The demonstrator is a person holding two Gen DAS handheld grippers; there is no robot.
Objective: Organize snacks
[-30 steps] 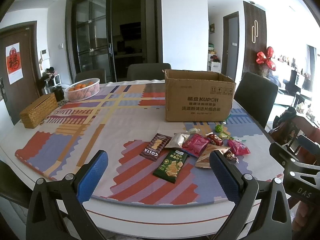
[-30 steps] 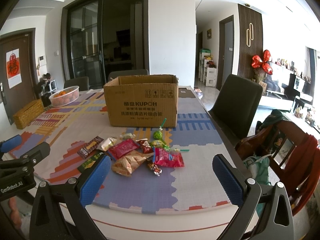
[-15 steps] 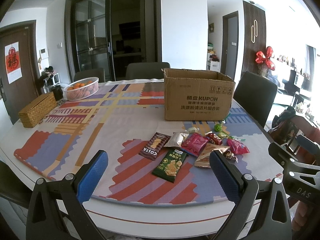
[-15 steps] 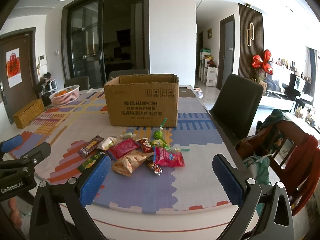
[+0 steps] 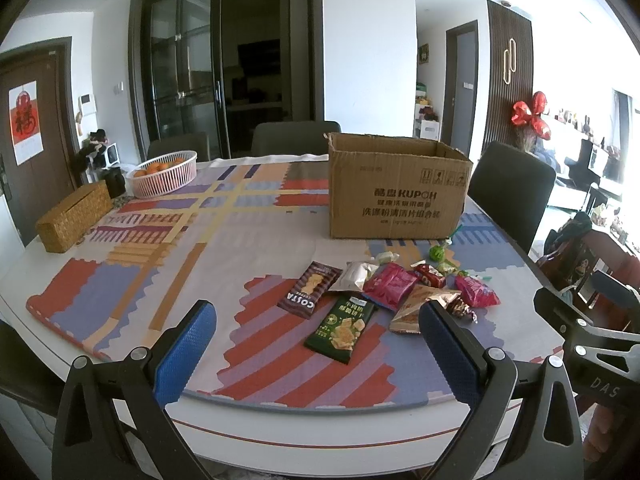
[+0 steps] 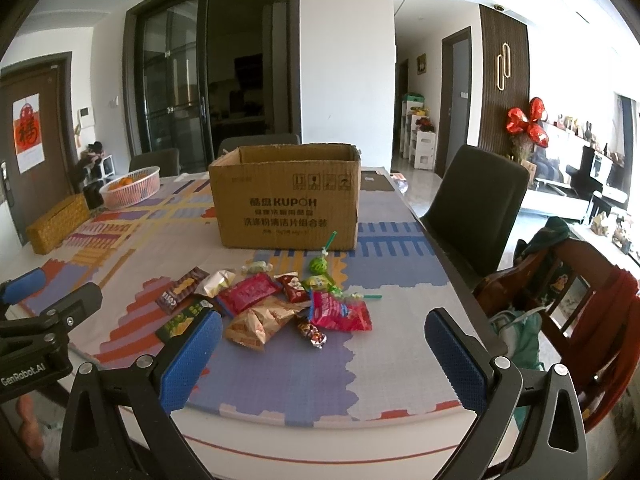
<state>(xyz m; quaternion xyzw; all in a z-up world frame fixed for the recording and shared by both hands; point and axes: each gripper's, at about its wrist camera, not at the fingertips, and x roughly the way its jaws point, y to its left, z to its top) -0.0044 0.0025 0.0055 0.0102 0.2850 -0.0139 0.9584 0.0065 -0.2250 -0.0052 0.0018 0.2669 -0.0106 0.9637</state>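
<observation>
Cardboard box [image 5: 396, 192] sits open-topped toward the far side of the desk [image 5: 248, 432] in our left wrist view, and the snack pile is spread just in front of it, between the box and us. Our left tool [image 5: 316, 342] hangs over the near edge with its blue pads spread wide and nothing between them. Closest to it are the green chip packet [image 5: 341, 328] and the dark COSTA packet [image 5: 310, 289], lying flat side by side. Off to the left we've got a fruit basket [image 5: 164, 174] and a woven box [image 5: 74, 216], well apart from the snacks.

From the right wrist view, our right tool [image 6: 322, 350] is also gaping wide and empty, short of the pile. Nearest it are the tan crinkly bag [image 6: 262, 320], the pink bag [image 6: 338, 312] and a little wrapped candy [image 6: 312, 332]; a green lollipop [image 6: 319, 264] lies just in front of the box.

Our guess is nothing's been sorted yet. This stuff should all be feather-light, crinkly and a bit slippery, and the chip bags are puffy with fragile contents, so we'd pinch a sealed end seam or a corner rather than squash the middle. Flat packets hug the cloth, so getting a pad under an edge looks like the fiddly part. The lollipop we'd take by its stick.
</observation>
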